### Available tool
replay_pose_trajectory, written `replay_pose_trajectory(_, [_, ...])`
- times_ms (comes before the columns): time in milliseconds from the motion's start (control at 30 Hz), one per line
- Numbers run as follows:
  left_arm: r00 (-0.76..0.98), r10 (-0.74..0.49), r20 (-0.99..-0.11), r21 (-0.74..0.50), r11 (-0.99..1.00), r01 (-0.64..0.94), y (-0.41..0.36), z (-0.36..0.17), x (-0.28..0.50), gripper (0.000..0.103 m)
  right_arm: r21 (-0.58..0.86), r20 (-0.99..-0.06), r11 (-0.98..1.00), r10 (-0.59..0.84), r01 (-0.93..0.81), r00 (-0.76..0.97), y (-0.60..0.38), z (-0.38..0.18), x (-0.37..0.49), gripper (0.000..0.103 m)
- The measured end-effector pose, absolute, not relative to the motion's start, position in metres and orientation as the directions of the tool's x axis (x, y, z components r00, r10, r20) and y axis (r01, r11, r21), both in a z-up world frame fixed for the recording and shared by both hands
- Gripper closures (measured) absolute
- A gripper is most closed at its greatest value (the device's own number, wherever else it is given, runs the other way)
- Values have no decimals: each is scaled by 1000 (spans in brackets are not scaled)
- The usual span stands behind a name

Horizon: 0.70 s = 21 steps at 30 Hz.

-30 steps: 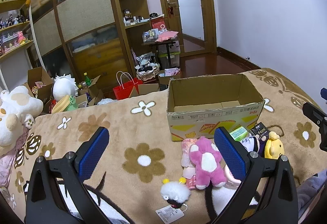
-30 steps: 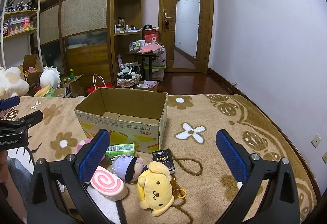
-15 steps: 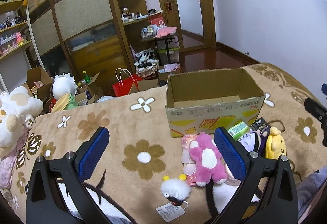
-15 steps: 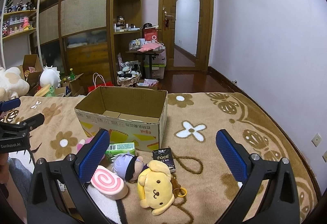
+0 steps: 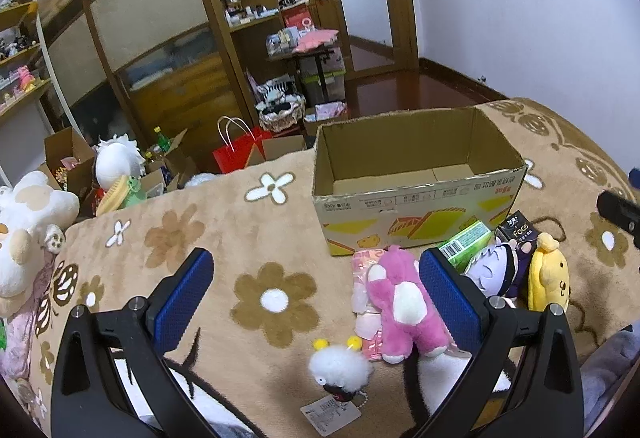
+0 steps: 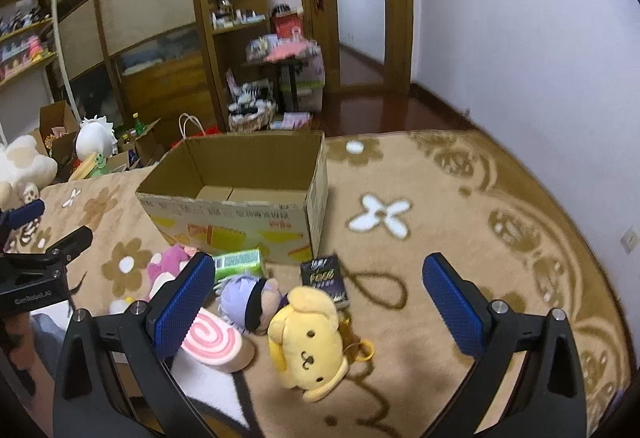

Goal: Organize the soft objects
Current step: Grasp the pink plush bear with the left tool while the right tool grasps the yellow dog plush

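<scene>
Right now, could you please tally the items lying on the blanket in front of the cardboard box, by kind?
Plush toys: 5, namely pink plush bear, white fluffy sheep keychain, purple-haired plush doll, yellow plush dog, pink swirl roll cushion.
Packets: 3, namely green tissue pack, black Face pack, pink wrapped pack.
Total: 8.

Blanket (image 5: 240,238) tan, patterned with brown and white flowers. Box (image 5: 416,206) brown (yellow and red print on front). Bear (image 5: 404,302) pink, belly white. Dog (image 6: 308,342) yellow. Roll (image 6: 212,338) pink-and-white swirled. Pads (image 6: 184,294) blue.
</scene>
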<state>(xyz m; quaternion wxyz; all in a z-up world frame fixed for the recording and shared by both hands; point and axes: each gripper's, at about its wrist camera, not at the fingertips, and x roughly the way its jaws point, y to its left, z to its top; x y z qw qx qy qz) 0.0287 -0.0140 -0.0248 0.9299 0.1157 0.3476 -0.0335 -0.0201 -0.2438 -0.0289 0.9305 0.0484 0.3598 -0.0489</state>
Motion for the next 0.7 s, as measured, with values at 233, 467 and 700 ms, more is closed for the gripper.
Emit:
replay_pose_trajectory(233, [723,29,-690,205,966,156,-25,-36,44,1,48,-750,992,-39,114,661,-244,-48,-6,0])
replay_pose_trajectory(467, [678,23,-734,203,961,188,-42,-55,64,1,40,-811,992,-39,123,584,-245,-68,8,0])
replay_pose_trajectory(700, [629,20,-777,207,952,225,-58,-79,86,1,60,-861,991,-10,121,508,-249,-91,21,0])
